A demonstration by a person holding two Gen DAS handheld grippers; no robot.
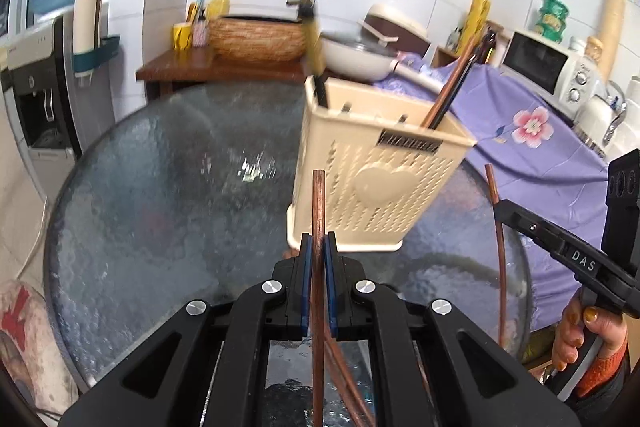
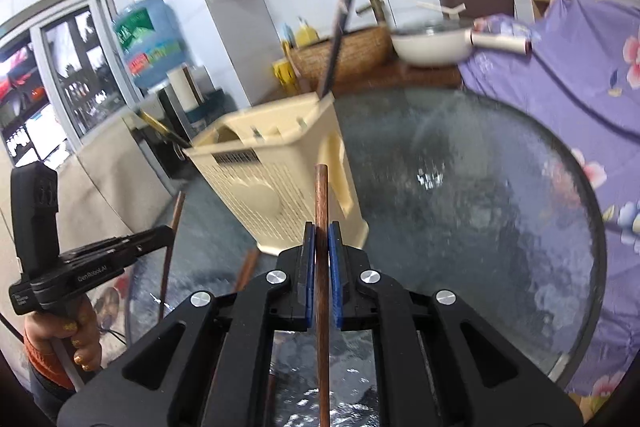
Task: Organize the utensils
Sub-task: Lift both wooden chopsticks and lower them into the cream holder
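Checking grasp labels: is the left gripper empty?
No, the left gripper is shut on a brown wooden chopstick between its blue pads.

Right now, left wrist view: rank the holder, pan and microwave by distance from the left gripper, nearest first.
1. Cream utensil holder, on the glass table just ahead of the left gripper.
2. White pan, on the counter behind the holder.
3. Microwave, far right at the wall.

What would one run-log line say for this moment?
left gripper: shut on chopstick | right gripper: shut on another | holder: on table
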